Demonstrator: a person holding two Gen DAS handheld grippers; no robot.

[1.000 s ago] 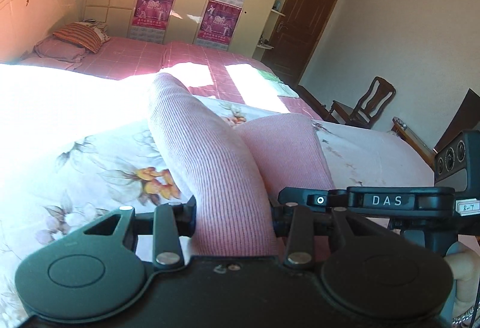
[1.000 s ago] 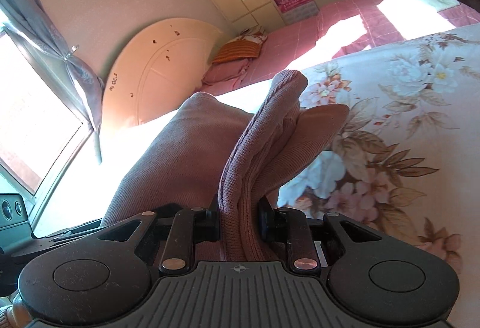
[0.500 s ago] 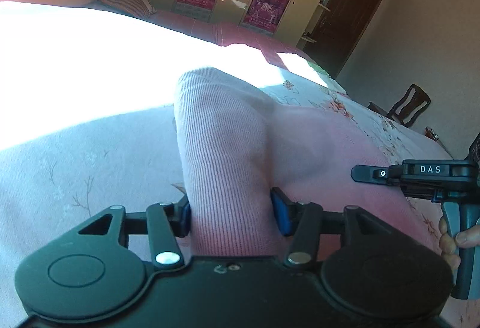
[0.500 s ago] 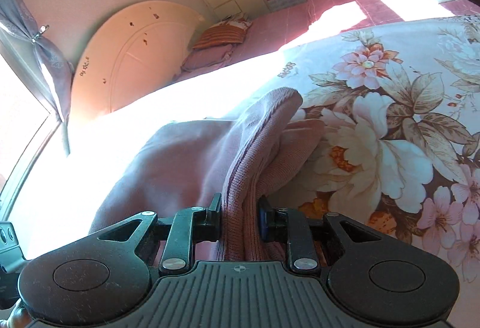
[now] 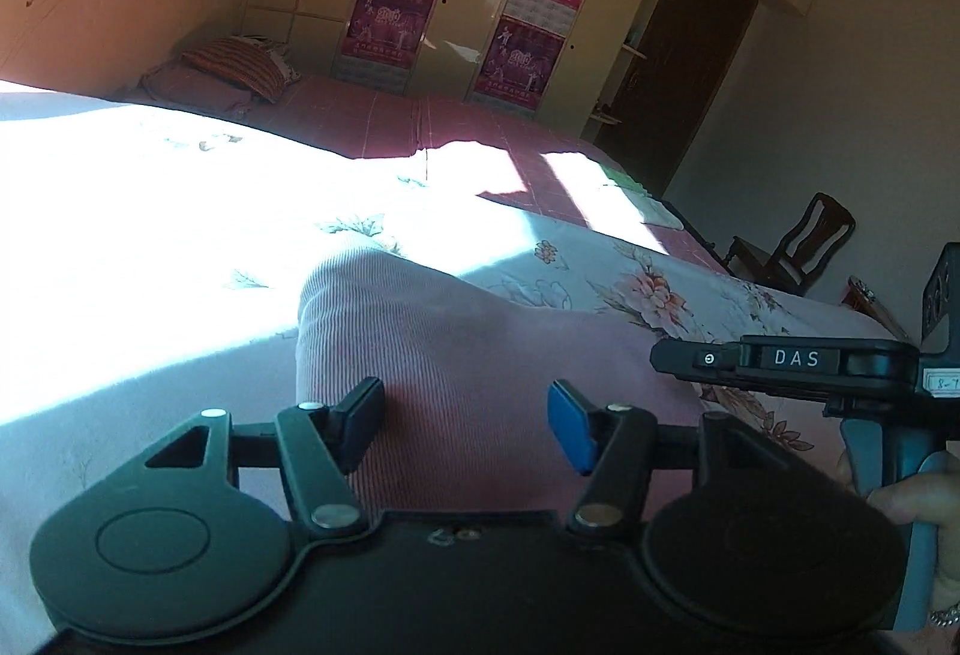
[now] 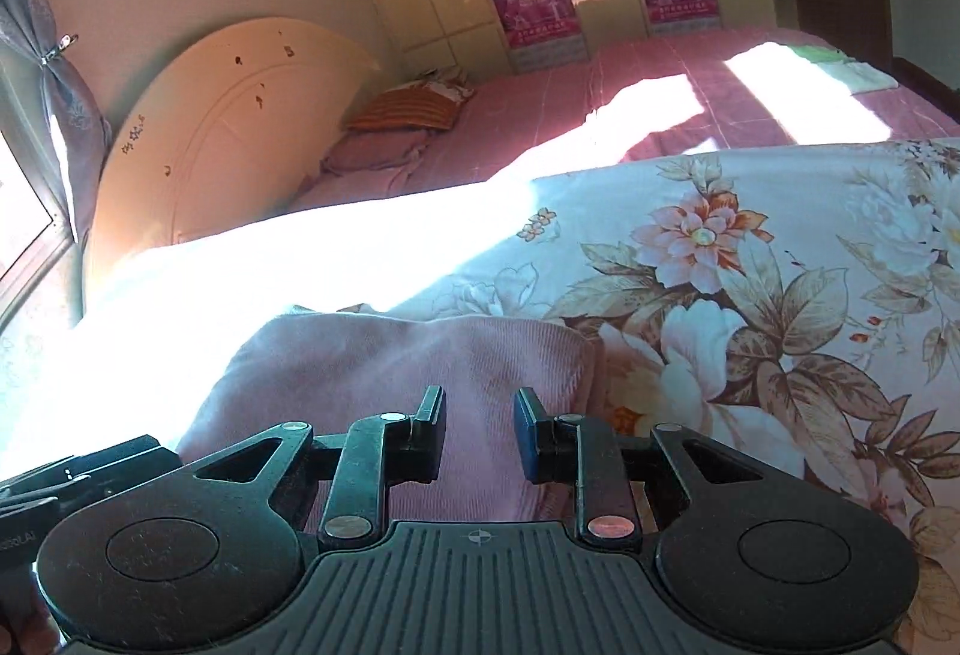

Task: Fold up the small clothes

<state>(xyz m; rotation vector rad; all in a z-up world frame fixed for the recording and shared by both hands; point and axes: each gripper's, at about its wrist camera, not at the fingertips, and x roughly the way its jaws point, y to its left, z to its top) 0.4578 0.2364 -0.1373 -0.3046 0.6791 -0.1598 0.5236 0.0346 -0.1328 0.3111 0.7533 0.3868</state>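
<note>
The folded pink knit garment (image 5: pixel 456 355) is being left on the bed (image 6: pixel 780 247), directly beneath both tools: left tool (image 5: pixel 465 424) wide and empty, right tool (image 6: pixel 478 433) opening, nothing gripped.

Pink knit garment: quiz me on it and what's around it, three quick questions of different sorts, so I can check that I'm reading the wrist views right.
1. True or false: the left gripper is clamped shut on the pink knit garment.
2. What is the garment lying on? A: the floral bedspread. B: a desk. C: the floor.
3. Fill in: in the right wrist view, the striped pillow lies at the foot of the bed's cream ____.

Key
1. False: its jaws stand apart, with the pads clear of the knit.
2. A.
3. headboard.
</note>
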